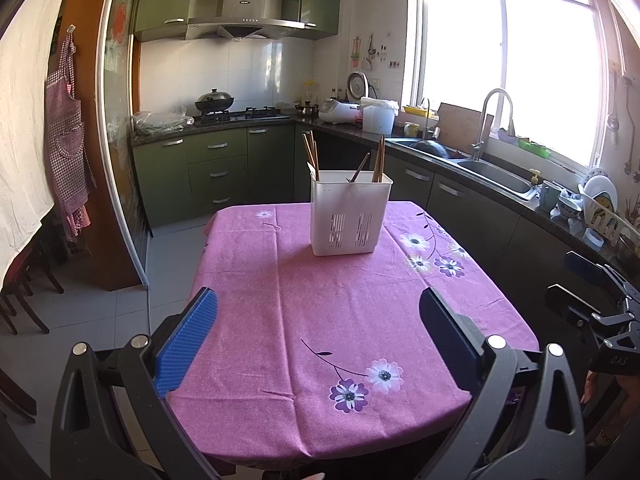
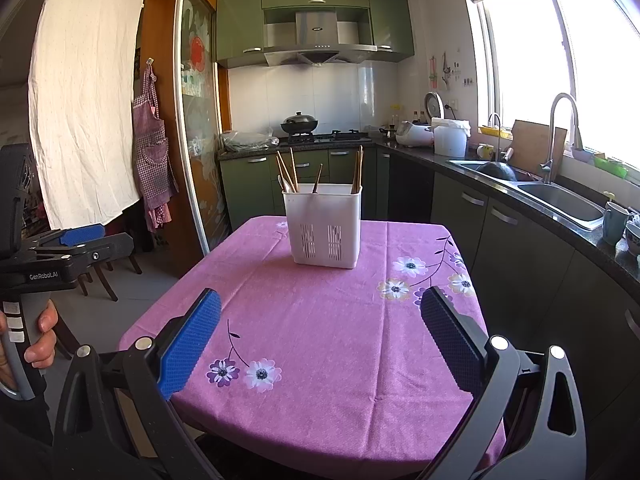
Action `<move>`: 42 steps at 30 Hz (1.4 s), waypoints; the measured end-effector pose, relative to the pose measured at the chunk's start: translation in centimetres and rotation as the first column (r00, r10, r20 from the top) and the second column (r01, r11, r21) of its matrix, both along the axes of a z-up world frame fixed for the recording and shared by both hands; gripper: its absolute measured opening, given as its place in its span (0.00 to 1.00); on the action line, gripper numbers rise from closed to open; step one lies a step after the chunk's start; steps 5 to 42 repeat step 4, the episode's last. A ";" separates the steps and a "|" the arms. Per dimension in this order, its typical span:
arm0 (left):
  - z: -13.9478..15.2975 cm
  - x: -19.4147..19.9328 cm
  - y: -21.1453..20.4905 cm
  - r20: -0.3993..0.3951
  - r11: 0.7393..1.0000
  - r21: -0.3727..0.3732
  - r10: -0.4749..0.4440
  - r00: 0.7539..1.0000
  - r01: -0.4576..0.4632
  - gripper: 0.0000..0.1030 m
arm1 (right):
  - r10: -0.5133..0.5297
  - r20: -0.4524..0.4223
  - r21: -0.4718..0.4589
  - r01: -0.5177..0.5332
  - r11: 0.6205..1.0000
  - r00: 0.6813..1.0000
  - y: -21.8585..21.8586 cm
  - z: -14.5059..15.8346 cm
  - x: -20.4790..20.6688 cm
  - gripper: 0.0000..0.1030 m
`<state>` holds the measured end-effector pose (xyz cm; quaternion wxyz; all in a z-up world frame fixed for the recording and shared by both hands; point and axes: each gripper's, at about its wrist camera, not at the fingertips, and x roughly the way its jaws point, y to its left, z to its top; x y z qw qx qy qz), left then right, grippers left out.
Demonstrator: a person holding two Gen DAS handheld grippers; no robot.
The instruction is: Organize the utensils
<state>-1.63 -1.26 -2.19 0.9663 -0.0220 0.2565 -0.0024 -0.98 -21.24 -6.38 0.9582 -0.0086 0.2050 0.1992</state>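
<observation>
A white slotted utensil holder stands upright at the far middle of the table with the pink flowered cloth. Wooden chopsticks and a few other handles stick up from it. My left gripper is open over the near part of the table, nothing between its blue pads. My right gripper is open too and holds nothing. Each gripper also shows at the edge of the other's view: the right gripper, the left gripper, held by a hand.
Green cabinets and a dark counter run along the back and right, with a sink, faucet, white bucket, rice cooker and wok on the stove. Chairs stand left of the table.
</observation>
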 end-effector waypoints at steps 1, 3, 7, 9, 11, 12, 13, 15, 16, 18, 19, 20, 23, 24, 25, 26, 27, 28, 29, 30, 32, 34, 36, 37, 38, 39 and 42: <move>0.0 0.0 0.0 -0.003 1.000 -0.003 -0.011 1.000 0.011 0.93 | 0.000 -0.001 0.000 0.000 1.000 1.000 0.0 0.0 0.1 0.96; -0.1 0.1 0.0 -0.011 0.999 -0.012 -0.030 0.999 0.030 0.93 | 0.002 -0.002 0.000 -0.002 1.000 1.000 0.1 0.0 0.2 0.96; -0.1 0.1 -0.1 -0.014 0.999 -0.009 -0.034 0.999 0.033 0.93 | 0.003 -0.002 -0.001 -0.003 1.000 1.000 0.1 0.0 0.2 0.96; -0.1 0.1 -0.1 -0.014 0.999 -0.009 -0.034 0.999 0.033 0.93 | 0.003 -0.002 -0.001 -0.003 1.000 1.000 0.1 0.0 0.2 0.96; -0.1 0.1 -0.1 -0.014 0.999 -0.009 -0.034 0.999 0.033 0.93 | 0.003 -0.002 -0.001 -0.003 1.000 1.000 0.1 0.0 0.2 0.96; -0.1 0.1 -0.1 -0.014 0.999 -0.009 -0.034 0.999 0.033 0.93 | 0.003 -0.002 -0.001 -0.003 1.000 1.000 0.1 0.0 0.2 0.96; -0.1 0.1 -0.1 -0.014 0.999 -0.009 -0.034 0.999 0.033 0.93 | 0.003 -0.002 -0.001 -0.003 1.000 1.000 0.1 0.0 0.2 0.96; -0.1 0.1 -0.1 -0.014 0.999 -0.009 -0.034 0.999 0.033 0.93 | 0.003 -0.002 -0.001 -0.003 1.000 1.000 0.1 0.0 0.2 0.96; -0.1 0.1 -0.1 -0.014 0.999 -0.009 -0.034 0.999 0.033 0.93 | 0.003 -0.002 -0.001 -0.003 1.000 1.000 0.1 0.0 0.2 0.96; -0.1 0.1 -0.1 -0.014 0.999 -0.009 -0.034 0.999 0.033 0.93 | 0.003 -0.002 -0.001 -0.003 1.000 1.000 0.1 0.0 0.2 0.96; -0.1 0.1 -0.1 -0.014 0.999 -0.009 -0.034 0.999 0.033 0.93 | 0.003 -0.002 -0.001 -0.003 1.000 1.000 0.1 0.0 0.2 0.96; -0.1 0.1 -0.1 -0.014 0.999 -0.009 -0.034 0.999 0.033 0.93 | 0.003 -0.002 -0.001 -0.003 1.000 1.000 0.1 0.0 0.2 0.96; -0.1 0.1 -0.1 -0.014 0.999 -0.009 -0.034 0.999 0.033 0.93 | 0.003 -0.002 -0.001 -0.003 1.000 1.000 0.1 0.0 0.2 0.96; -0.1 0.1 -0.1 -0.014 0.999 -0.009 -0.034 0.999 0.033 0.93 | 0.003 -0.002 -0.001 -0.003 1.000 1.000 0.1 0.0 0.2 0.96; -0.1 0.1 -0.1 -0.014 0.999 -0.009 -0.034 0.999 0.033 0.93 | 0.003 -0.002 -0.001 -0.003 1.000 1.000 0.1 0.0 0.2 0.96; -0.1 0.1 -0.1 -0.014 0.999 -0.009 -0.034 0.999 0.033 0.93 | 0.003 -0.002 -0.001 -0.003 1.000 1.000 0.1 0.0 0.2 0.96; -0.1 0.1 -0.1 -0.014 0.999 -0.009 -0.034 0.999 0.033 0.93 | 0.003 -0.002 -0.001 -0.003 1.000 1.000 0.1 0.0 0.2 0.96; -0.1 0.1 -0.1 -0.014 0.999 -0.009 -0.034 0.999 0.033 0.93 | 0.003 -0.002 -0.001 -0.003 1.000 1.000 0.1 0.0 0.2 0.96; -0.1 0.1 -0.1 -0.014 0.999 -0.009 -0.034 0.999 0.033 0.93 | 0.003 -0.002 -0.001 -0.003 1.000 1.000 0.1 0.0 0.2 0.96; -0.1 0.1 -0.1 -0.014 0.999 -0.009 -0.034 0.999 0.033 0.93 | 0.003 -0.002 -0.001 -0.003 1.000 1.000 0.1 0.0 0.2 0.96; -0.1 0.1 -0.1 -0.014 0.999 -0.009 -0.034 0.999 0.033 0.93 | 0.003 -0.002 -0.001 -0.003 1.000 1.000 0.1 0.0 0.2 0.96; -0.1 0.1 -0.1 -0.014 0.999 -0.009 -0.034 0.999 0.033 0.93 | 0.003 -0.002 -0.001 -0.003 1.000 1.000 0.1 0.0 0.2 0.96; -0.1 0.1 -0.1 -0.014 0.999 -0.009 -0.034 0.999 0.033 0.93 | 0.003 -0.002 -0.001 -0.003 1.000 1.000 0.1 0.0 0.2 0.96; -0.1 0.1 -0.1 -0.014 0.999 -0.009 -0.034 0.999 0.033 0.93 | 0.003 -0.002 -0.001 -0.003 1.000 1.000 0.1 0.0 0.2 0.96; -0.1 0.1 -0.1 -0.014 0.999 -0.009 -0.034 0.999 0.033 0.93 | 0.003 -0.002 -0.001 -0.003 1.000 1.000 0.1 0.0 0.2 0.96; -0.1 0.1 -0.1 -0.014 0.999 -0.009 -0.034 0.999 0.033 0.93 | 0.003 -0.002 -0.001 -0.003 1.000 1.000 0.1 0.0 0.2 0.96; -0.1 0.1 -0.1 -0.014 0.999 -0.009 -0.034 0.999 0.033 0.93 | 0.003 -0.002 -0.001 -0.003 1.000 1.000 0.1 0.0 0.2 0.96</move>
